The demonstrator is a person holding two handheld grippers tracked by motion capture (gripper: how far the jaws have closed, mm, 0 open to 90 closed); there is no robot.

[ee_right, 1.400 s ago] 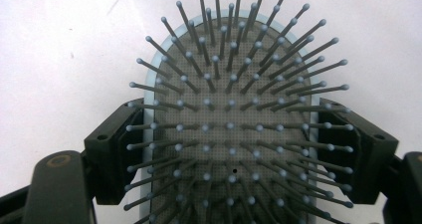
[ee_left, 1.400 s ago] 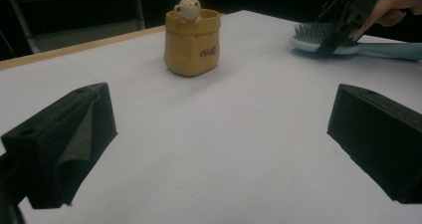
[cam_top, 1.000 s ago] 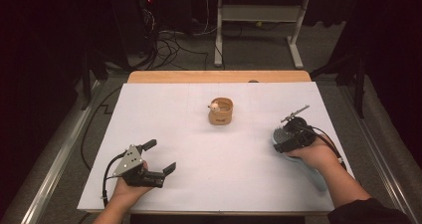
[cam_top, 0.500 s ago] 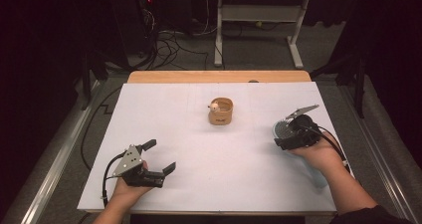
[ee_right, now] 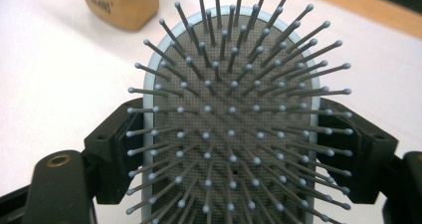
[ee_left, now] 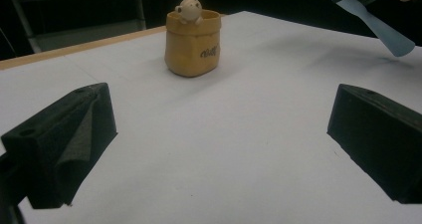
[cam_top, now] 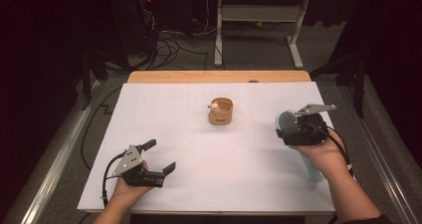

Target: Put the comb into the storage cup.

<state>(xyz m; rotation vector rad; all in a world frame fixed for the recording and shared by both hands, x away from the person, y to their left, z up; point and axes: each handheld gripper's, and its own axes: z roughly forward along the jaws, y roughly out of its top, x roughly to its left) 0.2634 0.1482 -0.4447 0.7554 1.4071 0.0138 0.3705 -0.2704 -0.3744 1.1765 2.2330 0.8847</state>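
The right claw (cam_top: 293, 127) is clamped on the head of a pale blue hairbrush (ee_right: 234, 119): in the right gripper view its two black jaws press against the brush's rim on either side, the bristles facing the camera. In the high view the hairbrush hangs clear of the worktop (cam_top: 199, 184) at its right side, head toward the middle of the sheet and handle running back under the person's right hand (cam_top: 323, 157). So the pick-up looks done, and the brush is in the air with the carry not yet finished. What remains, as far as can be judged, is to bring it to wherever it belongs; the only other thing on the white sheet is a small tan pot (cam_top: 221, 112) with a little figure on its rim, well apart from the brush toward the far middle, and it may be the goal, though that cannot be told for sure. The left claw (cam_top: 161, 157) rests near the worktop's near left corner, jaws spread wide with nothing between them, and has no share in the work yet.
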